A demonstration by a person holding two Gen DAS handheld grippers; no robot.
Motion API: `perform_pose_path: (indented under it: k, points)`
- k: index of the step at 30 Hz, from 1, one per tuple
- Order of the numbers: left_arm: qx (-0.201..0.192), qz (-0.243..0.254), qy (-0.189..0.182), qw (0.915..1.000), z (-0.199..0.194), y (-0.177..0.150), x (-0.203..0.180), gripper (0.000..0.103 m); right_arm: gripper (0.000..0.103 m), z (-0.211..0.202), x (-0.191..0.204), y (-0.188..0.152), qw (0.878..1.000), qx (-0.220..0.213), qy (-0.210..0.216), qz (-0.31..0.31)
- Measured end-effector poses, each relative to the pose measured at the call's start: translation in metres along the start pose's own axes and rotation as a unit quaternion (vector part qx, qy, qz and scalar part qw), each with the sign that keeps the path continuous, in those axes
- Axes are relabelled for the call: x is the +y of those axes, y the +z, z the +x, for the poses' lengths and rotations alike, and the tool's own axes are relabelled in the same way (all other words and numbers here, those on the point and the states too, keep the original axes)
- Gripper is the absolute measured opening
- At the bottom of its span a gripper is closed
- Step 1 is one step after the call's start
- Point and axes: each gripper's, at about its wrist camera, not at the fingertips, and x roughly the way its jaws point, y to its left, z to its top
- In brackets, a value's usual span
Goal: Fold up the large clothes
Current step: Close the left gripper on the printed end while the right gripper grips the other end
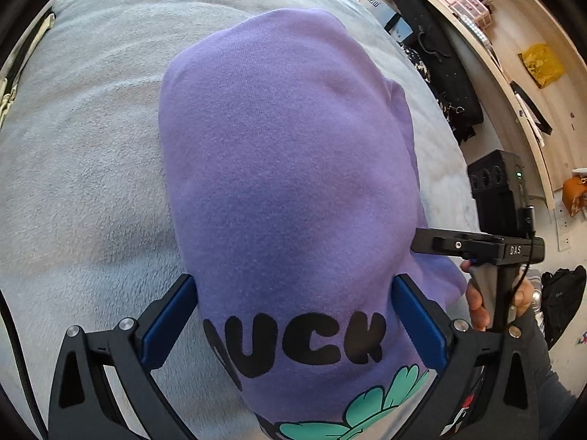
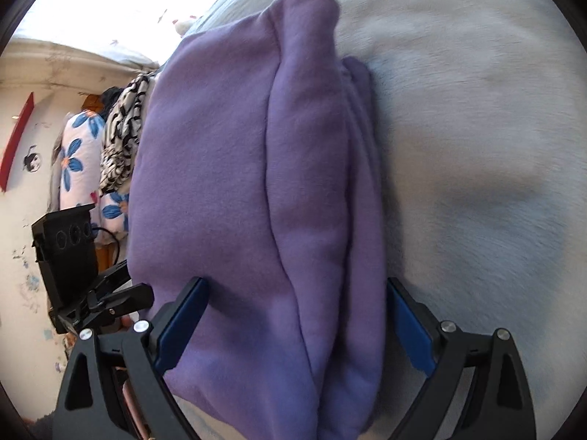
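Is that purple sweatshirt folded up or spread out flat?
Folded: the purple sweatshirt lies as a compact bundle on the grey blanket, layered edges stacked along one side.

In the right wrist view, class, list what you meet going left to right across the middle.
Wall → floral cloth → striped cloth → purple sweatshirt → grey blanket.

Purple fleece sweatshirt [image 1: 286,168]: black print "UCK", 1st letter cut off. Black gripper body [image 1: 513,249]: "DAS". White box [image 1: 372,0]: text unreadable.
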Motion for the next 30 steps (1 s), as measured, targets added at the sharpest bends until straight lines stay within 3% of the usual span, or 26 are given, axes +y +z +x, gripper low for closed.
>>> perform_pose_path:
  k: [7, 19, 24, 30]
  points:
    - [0.003, -0.003, -0.026, 0.9996, 0.002, -0.004, 0.013, 0.103, 0.103, 0.024, -0.010, 0.008, 0.999, 0.022, 0.042, 0.001]
    - [0.013, -0.012, -0.044, 0.9989, 0.010, -0.006, 0.025, 0.103, 0.103, 0.024, -0.013, 0.004, 0.999, 0.015, 0.037, -0.005]
    - [-0.006, -0.020, -0.012, 0.9997, 0.008, -0.006, 0.011, 0.103, 0.100, 0.018, -0.011, 0.000, 0.999, 0.005, 0.030, -0.010]
    - [-0.048, 0.012, 0.052, 0.9974, 0.002, -0.006, -0.019, 0.099, 0.080, 0.004, 0.000, -0.007, 0.999, -0.025, 0.036, -0.027]
